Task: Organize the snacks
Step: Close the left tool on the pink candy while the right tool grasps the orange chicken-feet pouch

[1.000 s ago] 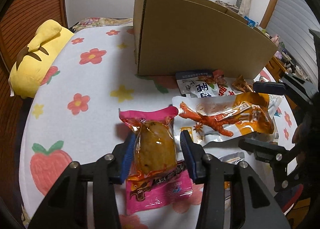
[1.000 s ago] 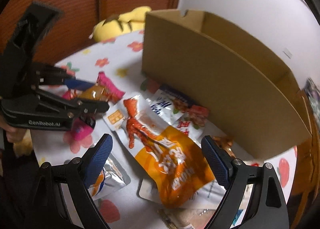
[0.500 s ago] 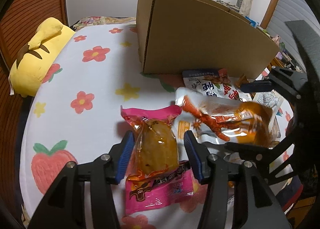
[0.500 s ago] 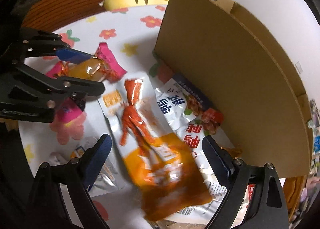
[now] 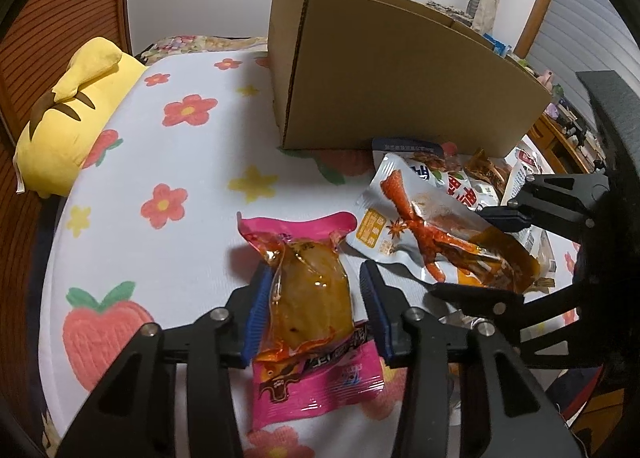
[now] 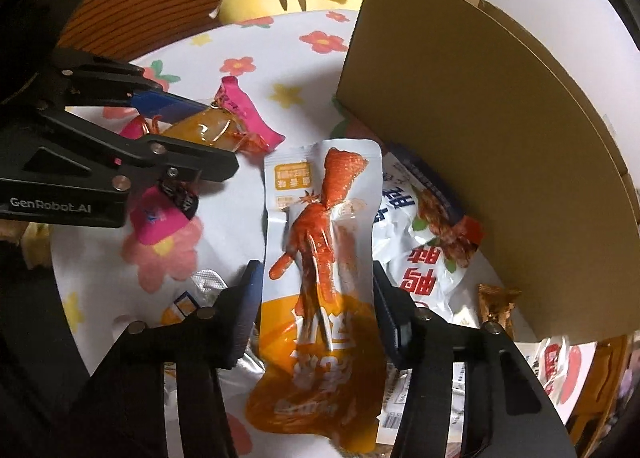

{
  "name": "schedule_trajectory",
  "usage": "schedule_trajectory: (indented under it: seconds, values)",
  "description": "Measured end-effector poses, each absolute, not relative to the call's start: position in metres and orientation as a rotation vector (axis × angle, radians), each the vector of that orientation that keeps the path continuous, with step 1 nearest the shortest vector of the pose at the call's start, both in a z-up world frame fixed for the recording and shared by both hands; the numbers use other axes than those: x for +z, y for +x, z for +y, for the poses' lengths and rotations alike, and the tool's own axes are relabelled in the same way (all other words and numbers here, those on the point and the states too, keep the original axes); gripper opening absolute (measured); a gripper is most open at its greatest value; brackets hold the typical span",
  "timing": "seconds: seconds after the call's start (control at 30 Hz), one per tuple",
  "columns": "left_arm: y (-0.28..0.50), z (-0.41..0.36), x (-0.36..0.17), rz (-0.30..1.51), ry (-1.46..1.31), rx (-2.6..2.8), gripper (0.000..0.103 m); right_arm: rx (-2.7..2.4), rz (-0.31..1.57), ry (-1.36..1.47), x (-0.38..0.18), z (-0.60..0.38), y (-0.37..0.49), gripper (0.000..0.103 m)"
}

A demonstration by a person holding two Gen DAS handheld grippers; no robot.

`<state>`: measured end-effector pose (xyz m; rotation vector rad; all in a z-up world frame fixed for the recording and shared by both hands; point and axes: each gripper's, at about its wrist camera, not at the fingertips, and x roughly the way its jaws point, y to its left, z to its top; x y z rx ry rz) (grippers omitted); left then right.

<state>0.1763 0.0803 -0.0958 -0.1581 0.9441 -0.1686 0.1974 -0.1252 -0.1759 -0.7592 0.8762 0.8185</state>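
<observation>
Jaws of right gripper [image 6: 316, 306] closing, seemingly gripping chicken-foot packet [image 6: 320, 258] now.

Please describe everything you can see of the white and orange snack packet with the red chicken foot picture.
The chicken foot packet is a long, flat, glossy plastic pouch, white at one end and orange at the other, printed with a red chicken foot and a small orange label. It looks sealed and slightly crumpled. It lies between the fingers of the right gripper, whose jaws are closing on its sides. Its white end points toward the pink packet. It rests partly on other packets in front of the cardboard box.
</observation>
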Motion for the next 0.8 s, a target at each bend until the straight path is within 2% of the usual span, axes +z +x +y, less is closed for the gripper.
schedule_trajectory:
  seconds: [0.13,0.2,0.4,0.8]
  values:
    - [0.178,0.081,-0.099,0.953,-0.165,-0.165,0.052,0.824,0.870,-0.712,-0.171,-0.130,0.195,0.043]
    - [0.177,0.081,-0.100,0.949,-0.163,-0.171,0.046,0.822,0.863,-0.699,-0.171,-0.132,0.193,0.040]
    - [0.172,0.080,-0.095,0.921,-0.140,-0.164,0.036,0.828,0.836,-0.658,-0.164,-0.136,0.188,0.039]
    - [0.164,0.085,-0.085,0.862,-0.152,-0.160,0.035,0.843,0.744,-0.550,-0.140,-0.149,0.176,0.039]
